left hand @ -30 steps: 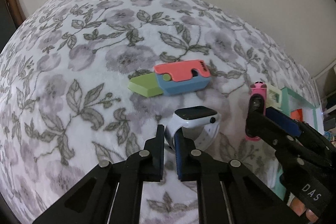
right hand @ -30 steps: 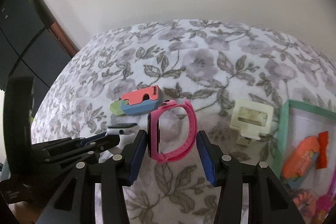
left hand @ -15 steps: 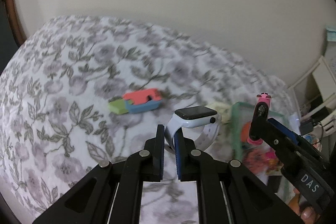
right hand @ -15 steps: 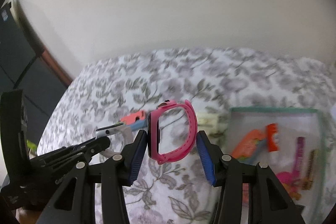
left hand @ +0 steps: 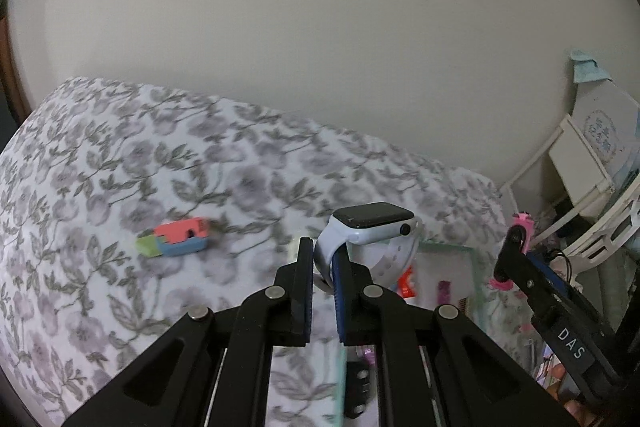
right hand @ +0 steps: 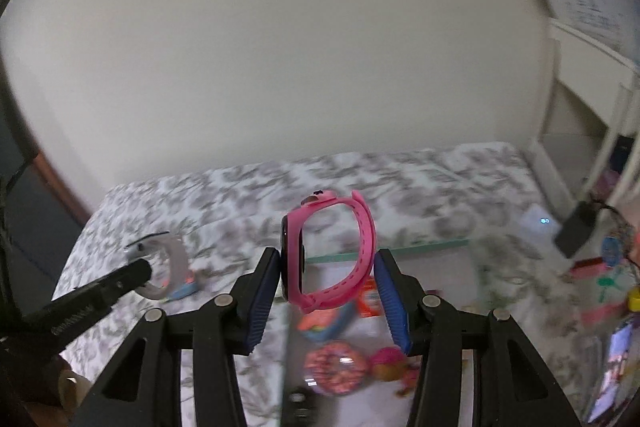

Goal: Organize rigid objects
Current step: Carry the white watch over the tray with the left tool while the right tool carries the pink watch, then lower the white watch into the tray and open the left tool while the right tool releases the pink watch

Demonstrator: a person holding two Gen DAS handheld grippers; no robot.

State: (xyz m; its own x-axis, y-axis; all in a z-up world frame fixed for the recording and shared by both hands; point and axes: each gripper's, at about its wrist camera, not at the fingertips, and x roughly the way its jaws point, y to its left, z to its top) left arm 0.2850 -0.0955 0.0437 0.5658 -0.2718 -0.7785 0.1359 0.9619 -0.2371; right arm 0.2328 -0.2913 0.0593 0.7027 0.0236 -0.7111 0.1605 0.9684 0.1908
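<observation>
the left gripper [left hand: 322, 269] is pinching the strap of the white watch [left hand: 370, 241]. its two fingers sit close together with the strap squeezed between them. the watch sticks up past the tips, with its dark face on top, tilted a bit. it is held up in the air, above the near corner of the green-rimmed bin [left hand: 444, 247].

the right gripper [right hand: 326, 277] is holding the pink watch [right hand: 326, 251]. the watch stands on its side like a ring. its dark face presses on the left finger and the far side of its band touches the right finger. the fingers are spread wide to fit the ring. the pink watch hangs over the bin [right hand: 384, 249], which has toys in it, like a pink donut toy [right hand: 335, 367].

the colorful block toy [left hand: 176, 238] lies on the flowery blanket [left hand: 100, 187], well apart to the left of the white watch.

one second ago both watches were low, close to the blanket, and the block toy was just past the white watch. now both grippers have come up and over to the right, and the bin is under them. the grips on the two watches look the same.
</observation>
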